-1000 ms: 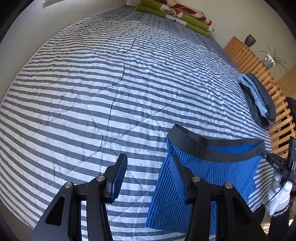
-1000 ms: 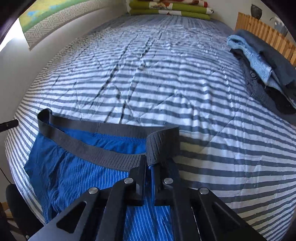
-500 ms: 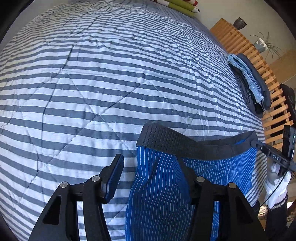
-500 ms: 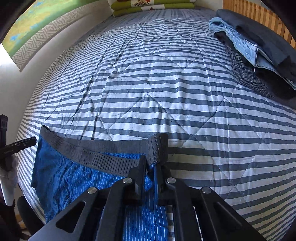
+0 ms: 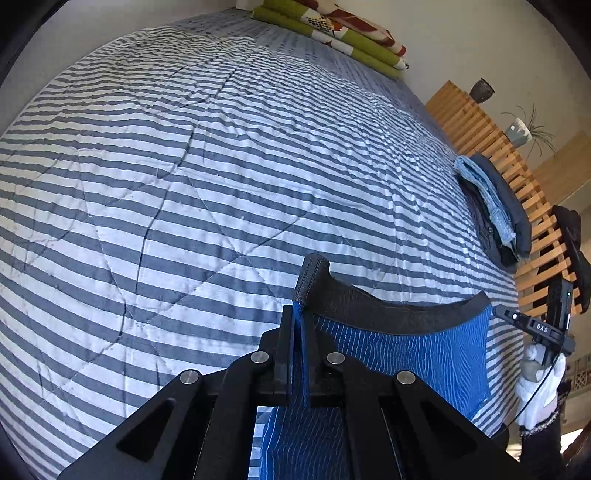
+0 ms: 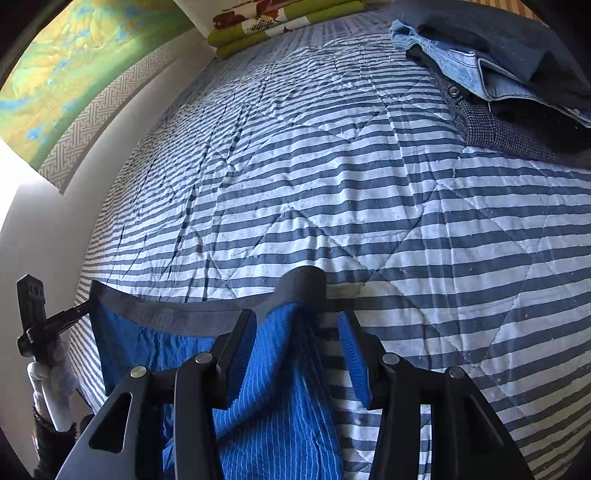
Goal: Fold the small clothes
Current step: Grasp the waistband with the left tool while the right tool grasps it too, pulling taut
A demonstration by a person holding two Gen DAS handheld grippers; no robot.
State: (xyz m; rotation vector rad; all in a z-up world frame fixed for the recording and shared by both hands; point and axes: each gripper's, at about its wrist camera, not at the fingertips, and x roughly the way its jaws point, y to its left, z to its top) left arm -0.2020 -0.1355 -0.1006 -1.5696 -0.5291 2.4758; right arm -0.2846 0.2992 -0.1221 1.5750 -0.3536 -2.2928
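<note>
Blue striped boxer shorts [image 5: 406, 350] with a dark grey waistband [image 5: 369, 306] lie near the front edge of the striped quilt [image 5: 184, 166]. My left gripper [image 5: 298, 317] is shut on their left edge just under the waistband, whose corner pokes up past the fingertips. My right gripper [image 6: 295, 325] points down at the right edge of the shorts [image 6: 147, 347]. Its jaws are opening. The fabric lies loose between the blue pads [image 6: 354, 354], which do not press on it. The left gripper [image 6: 74, 314] shows at the far left of the right wrist view.
A stack of folded denim and dark clothes [image 6: 498, 66] sits on the quilt's right side, beside a wooden slatted frame [image 5: 480, 125]. Folded green blankets [image 5: 332, 33] lie at the far end. A white-gloved hand [image 5: 539, 387] holds the right gripper. A painting [image 6: 74, 74] hangs on the left wall.
My left gripper slid onto the shorts' left edge and closed on it. My right gripper let go of the waistband's right corner and spread its fingers; the corner dropped onto the quilt.
</note>
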